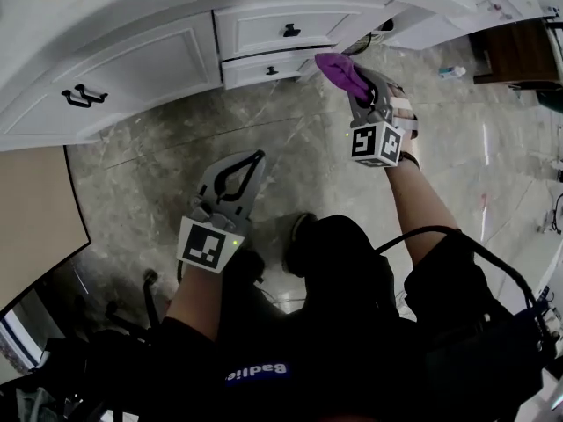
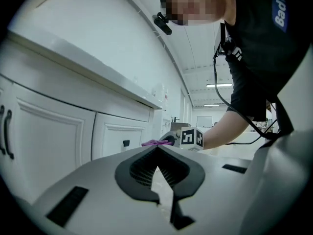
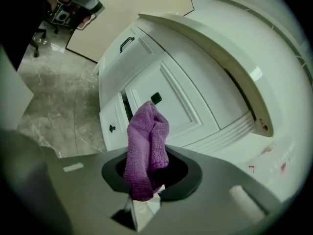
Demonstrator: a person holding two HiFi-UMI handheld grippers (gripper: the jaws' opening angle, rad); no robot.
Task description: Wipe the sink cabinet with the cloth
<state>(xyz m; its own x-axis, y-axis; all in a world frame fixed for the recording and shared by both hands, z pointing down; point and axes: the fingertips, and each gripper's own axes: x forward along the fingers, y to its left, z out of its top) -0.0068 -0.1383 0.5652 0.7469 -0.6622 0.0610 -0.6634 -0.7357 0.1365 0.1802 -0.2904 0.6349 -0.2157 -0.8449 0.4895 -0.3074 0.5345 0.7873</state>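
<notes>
The white sink cabinet (image 1: pixel 132 69) runs along the top of the head view, with black door handles (image 1: pixel 84 96) and two drawers (image 1: pixel 281 29). A purple cloth (image 1: pixel 337 69) sticks out of my right gripper (image 1: pixel 352 84), which is shut on it and holds it close to the lower drawer front (image 1: pixel 268 69). In the right gripper view the cloth (image 3: pixel 145 151) stands bunched up from the jaws, before the cabinet (image 3: pixel 181 97). My left gripper (image 1: pixel 258 156) hangs lower over the floor, shut and holding nothing. Its closed tips (image 2: pixel 157 149) point along the cabinet (image 2: pixel 49 131).
Grey marble floor (image 1: pixel 176 148) lies below the cabinet. A small spray bottle (image 1: pixel 451 71) lies on the floor at the right, near dark wooden furniture (image 1: pixel 519 55). A beige panel (image 1: pixel 35 209) stands at the left. The person's shoe (image 1: pixel 299 231) is beneath the grippers.
</notes>
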